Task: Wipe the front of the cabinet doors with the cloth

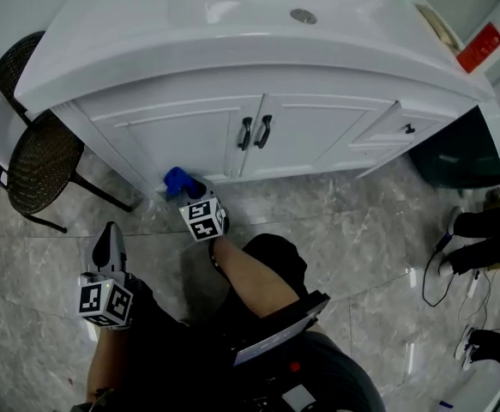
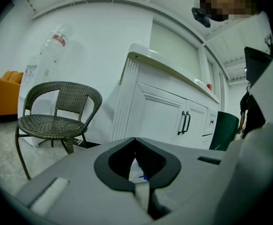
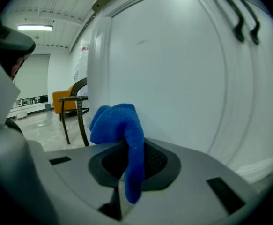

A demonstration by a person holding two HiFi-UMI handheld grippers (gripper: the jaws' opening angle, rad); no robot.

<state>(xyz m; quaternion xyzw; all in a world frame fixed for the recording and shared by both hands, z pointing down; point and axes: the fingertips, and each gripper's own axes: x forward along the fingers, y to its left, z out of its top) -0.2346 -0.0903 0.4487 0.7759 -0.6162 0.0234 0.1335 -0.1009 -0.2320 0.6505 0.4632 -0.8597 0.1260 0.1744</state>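
The blue cloth (image 1: 177,179) (image 3: 120,125) is bunched at the foot of the left cabinet door (image 1: 189,136), near its lower outer corner. Whether it presses on the panel or sits just off it cannot be told. The right hand-held gripper (image 1: 189,187) (image 3: 131,146) pinches the cloth, one fold hanging down between its jaws. The left hand-held gripper (image 1: 108,247) (image 2: 135,142) is held low and well back from the vanity, its jaws pressed together on nothing. Two dark handles (image 1: 255,132) sit side by side where the left door meets the right door (image 1: 318,131). A wicker chair (image 1: 27,157) (image 2: 56,121) stands left of the vanity on the marble-tiled floor (image 1: 344,230), and a dark green bin (image 1: 455,157) stands at its right.
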